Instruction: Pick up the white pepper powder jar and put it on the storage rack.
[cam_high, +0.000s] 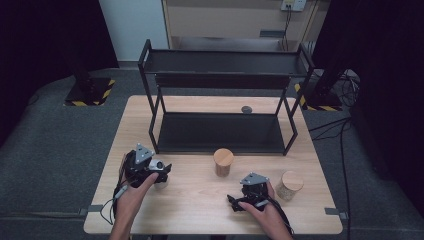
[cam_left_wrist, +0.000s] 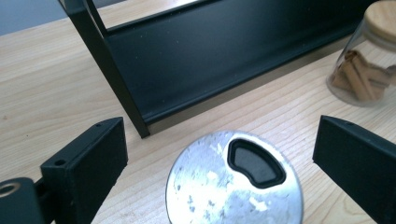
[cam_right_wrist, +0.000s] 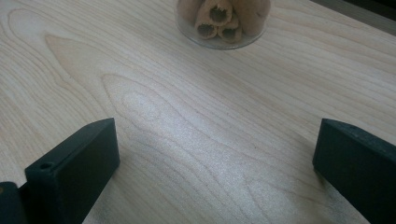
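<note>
At the near edge of the pale wooden table (cam_high: 200, 200), a person holds two black grippers. The left gripper (cam_left_wrist: 219, 154) has its jaws spread wide on either side of a small jar with a scuffed round metal shaker lid (cam_left_wrist: 233, 182), touching nothing. The right gripper (cam_right_wrist: 215, 154) is equally wide open over bare wood. Farther off stands a glass jar of cinnamon sticks with a wooden lid (cam_high: 223, 162), then a black two-tier metal shelf rack (cam_high: 220, 132). Closing off-centre could tip the small jar. The left gripper view reveals the lid's pour opening; the high view adds a second wood-lidded jar (cam_high: 290, 185).
</note>
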